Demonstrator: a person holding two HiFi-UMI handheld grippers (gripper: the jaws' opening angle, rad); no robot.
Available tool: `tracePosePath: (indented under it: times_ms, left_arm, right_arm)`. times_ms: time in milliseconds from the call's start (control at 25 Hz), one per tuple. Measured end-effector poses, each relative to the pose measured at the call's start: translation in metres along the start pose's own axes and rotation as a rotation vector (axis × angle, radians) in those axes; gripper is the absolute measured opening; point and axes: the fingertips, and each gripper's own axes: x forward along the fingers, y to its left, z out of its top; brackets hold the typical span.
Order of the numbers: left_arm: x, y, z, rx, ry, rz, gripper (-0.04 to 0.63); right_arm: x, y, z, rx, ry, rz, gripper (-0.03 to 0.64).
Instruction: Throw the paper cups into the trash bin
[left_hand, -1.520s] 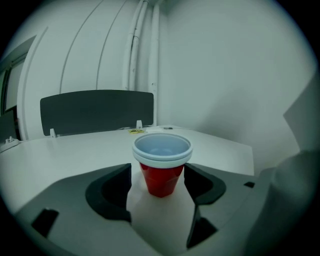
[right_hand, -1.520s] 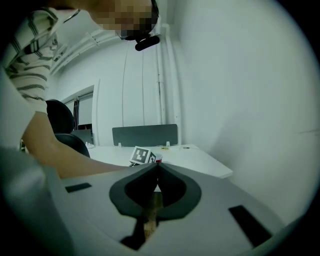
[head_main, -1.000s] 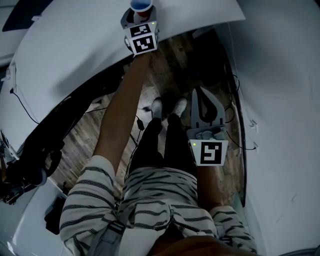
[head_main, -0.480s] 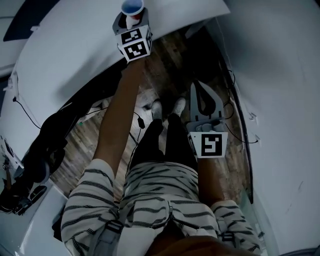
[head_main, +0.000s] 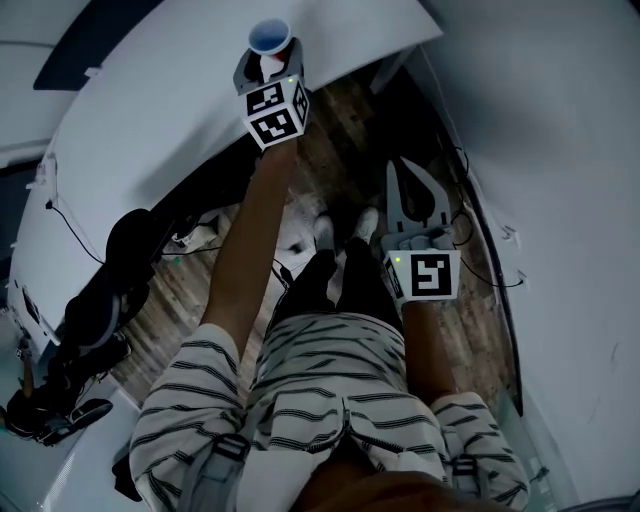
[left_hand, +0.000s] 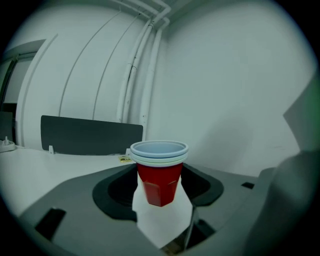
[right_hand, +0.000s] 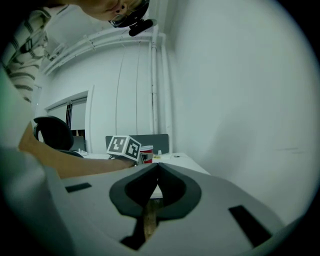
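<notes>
Nearest, the right gripper is hanging low beside the person's right leg, over the wooden floor. Its grey jaws are lying together tip to tip, gripping nothing, and it is taking no part for now.

Farther out, the left arm is reaching over the near edge of the white table, and the left gripper is standing spread wide about the cup stack. In the left gripper view the jaw tips are meeting the stack on both sides just under its rims, so I am judging this a hold on the cups, not an open approach. Whether the base is resting on the tabletop or hanging just above it, I cannot tell.

The step in hand is looking like the pick-up at the table. No trash bin is showing in any view, so the next move is calling for lifting the stack clear, keeping it upright, and turning away to find the bin before letting go.

The stack is showing a glossy red, faceted, tapering wall and two rolled rims, one nested in the other, pale blue inside. Thin and light, it is probably yielding under a hard squeeze. The tabletop is looking smooth and matte. Beyond it, a dark flat partition panel is standing before a plain pale wall.
</notes>
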Motion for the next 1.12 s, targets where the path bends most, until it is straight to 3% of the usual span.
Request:
tracePosePath:
  times_ms: [120, 360, 1120]
  left_arm:
    - [-0.022, -0.007, 0.013, -0.017, -0.015, -0.021, 0.29]
    - [-0.058, -0.034, 0.033, 0.048, -0.036, -0.078, 0.29]
    - [-0.153, -0.126, 0.094, 0.097, -0.111, -0.283, 0.29]
  right_arm:
    - [-0.007, 0.0, 0.009, -0.006, -0.013, -0.004, 0.009]
    - [-0.022, -0.006, 0.027, 0.038, -0.052, -0.045, 0.009]
    - [-0.071, -0.026, 0.084, 0.041, -0.142, -0.152, 0.009]
